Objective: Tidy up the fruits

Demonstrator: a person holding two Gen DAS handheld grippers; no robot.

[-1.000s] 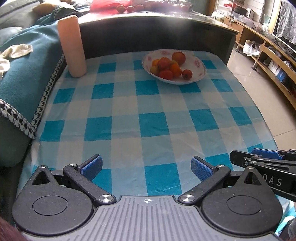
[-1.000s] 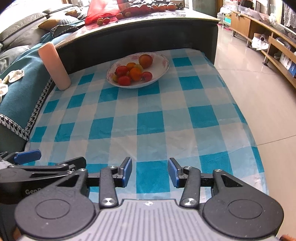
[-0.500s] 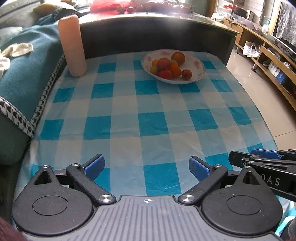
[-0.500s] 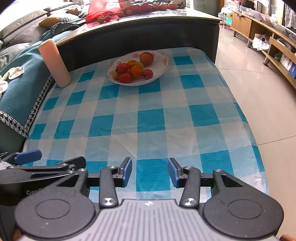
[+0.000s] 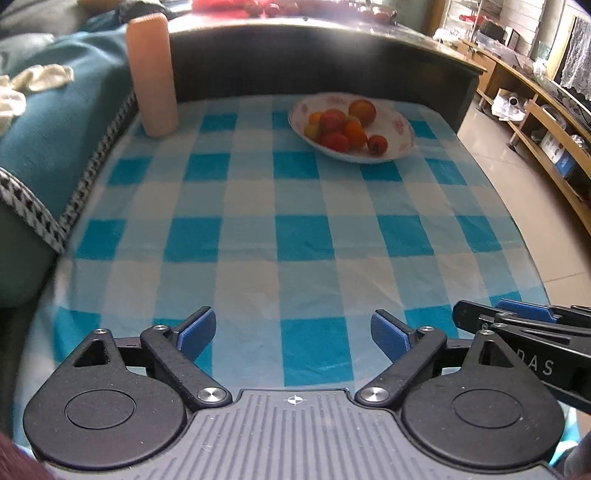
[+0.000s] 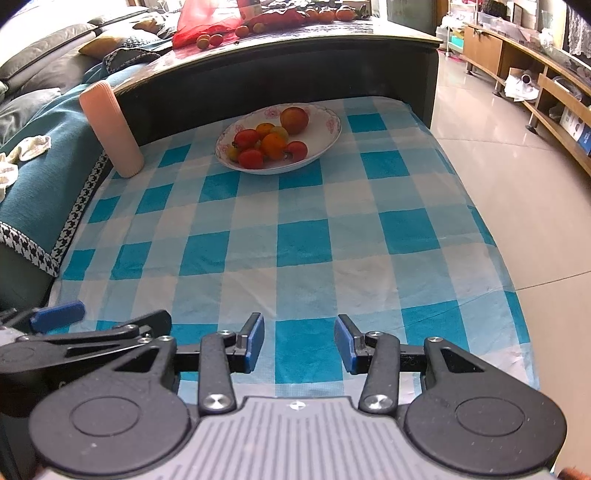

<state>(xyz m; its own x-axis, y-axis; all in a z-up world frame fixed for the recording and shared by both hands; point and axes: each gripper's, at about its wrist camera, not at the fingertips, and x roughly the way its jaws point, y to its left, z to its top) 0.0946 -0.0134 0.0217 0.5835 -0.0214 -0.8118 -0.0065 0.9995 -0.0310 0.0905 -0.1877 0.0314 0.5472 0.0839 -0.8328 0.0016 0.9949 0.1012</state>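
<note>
Before me, a blue-and-white checked tablecloth (image 6: 303,243); left, a teal blanket-draped sofa (image 6: 48,155); right, glossy beige floor tiles (image 6: 517,177) and low wooden shelving (image 6: 554,92).

Plate (image 6: 334,122) at far end of cloth-covered table (image 6: 303,243), w/ fruits (image 6: 271,142) piled inside. Cylinder (image 6: 112,129) upright at far left corner, well apart from plate. Sofa w/ blanket (image 6: 48,155) along left edge of table. Dark counter (image 6: 280,70) just behind, loose fruit and bag (image 6: 207,22) on top. Shelving (image 6: 554,96) on floor at right. Left gripper (image 5: 293,334) & right gripper (image 6: 300,341) side by side over near edge, nothing btwn jaws.
</note>
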